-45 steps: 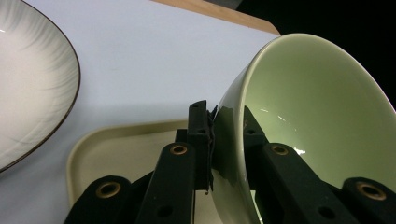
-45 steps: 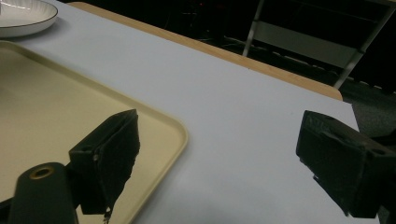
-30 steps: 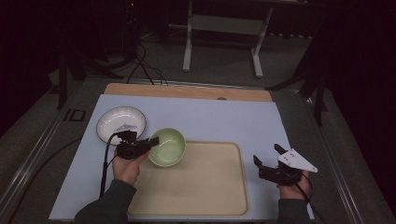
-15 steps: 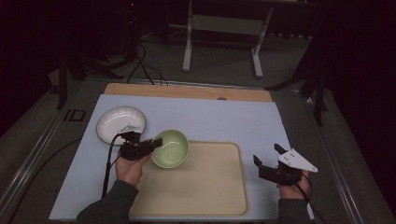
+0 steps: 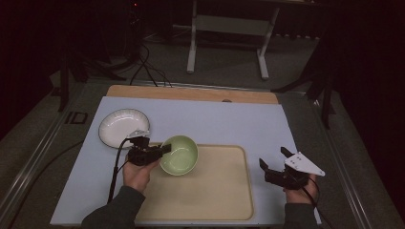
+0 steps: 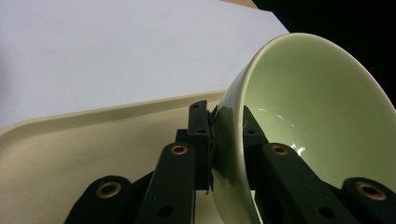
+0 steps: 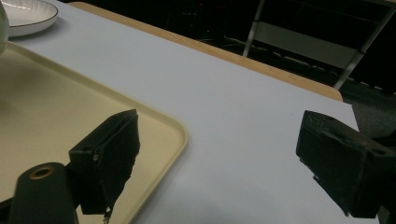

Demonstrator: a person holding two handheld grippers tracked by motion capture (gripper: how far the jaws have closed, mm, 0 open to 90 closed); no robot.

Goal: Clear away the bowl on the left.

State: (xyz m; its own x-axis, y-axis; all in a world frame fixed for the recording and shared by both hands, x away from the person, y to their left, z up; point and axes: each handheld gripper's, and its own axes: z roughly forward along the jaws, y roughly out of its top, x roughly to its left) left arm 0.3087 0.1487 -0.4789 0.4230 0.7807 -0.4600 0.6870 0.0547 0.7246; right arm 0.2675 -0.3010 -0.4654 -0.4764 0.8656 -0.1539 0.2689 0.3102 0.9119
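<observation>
A pale green bowl point(image 5: 179, 154) hangs tilted over the left end of the beige tray point(image 5: 215, 191), with my left gripper point(image 5: 165, 150) shut on its rim. In the left gripper view one jaw sits inside the green bowl point(image 6: 308, 116) and the other outside, above the tray point(image 6: 93, 140). My right gripper point(image 5: 273, 160) stands open by the tray's right edge, nothing between its fingers. In the right gripper view its jaws are wide apart over the tray's corner point(image 7: 173, 126) and the white mat point(image 7: 243, 116).
A white plate point(image 5: 123, 127) with a dark rim lies on the mat point(image 5: 229, 119) behind my left hand; the plate point(image 7: 23, 14) is also in the right gripper view. A wooden strip point(image 5: 191, 93) edges the table's far side. A metal stand point(image 5: 229, 28) rises beyond.
My left gripper has carried the green bowl to the right and slightly nearer, from beside the tray's corner to over its left end. The right gripper has stayed still and open.
</observation>
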